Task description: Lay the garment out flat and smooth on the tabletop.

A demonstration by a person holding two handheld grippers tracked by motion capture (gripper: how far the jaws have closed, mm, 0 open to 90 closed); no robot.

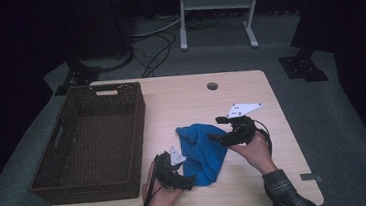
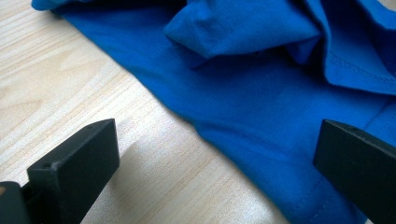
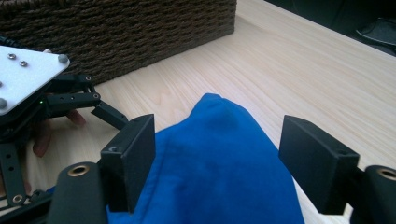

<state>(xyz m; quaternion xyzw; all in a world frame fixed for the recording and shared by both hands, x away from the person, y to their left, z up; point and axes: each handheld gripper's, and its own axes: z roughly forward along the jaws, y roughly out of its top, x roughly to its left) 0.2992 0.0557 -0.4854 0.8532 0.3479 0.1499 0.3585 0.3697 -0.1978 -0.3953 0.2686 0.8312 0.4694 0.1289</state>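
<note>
Handling a blue cloth garment (image 1: 203, 151), soft knit, crumpled on the wooden table (image 1: 251, 97) just right of the wicker basket (image 1: 94, 141), empty as far as seen; expect it light, limp, no stiffness, so it'll sag and drape from any pinch pt and slide easily on the smooth top. Left gripper (image 1: 183, 182): sits at the cloth's near-left edge; in the left gripper view its jaws stand wide apart w/ the hemmed edge (image 2: 299, 205) running between them, pads not touching fabric, nothing held. Right gripper (image 1: 219, 136): at the cloth's right side; in the right gripper view the jaws are partly open, a raised fold (image 3: 224, 140) of fabric lying between them, the left pad (image 3: 135, 149) close against the cloth; whether it presses can't be told, so treat it as not yet gripped. Where to take hold: pinch a doubled fold or the stitched hem, not a single flat layer, since thin knit slips out of hard pads; grab two well-separated pts, one per tong, so you can lift it w/o bunching; not fragile, squeeze firmly; keep trailing fabric clear of the basket rim.
</note>
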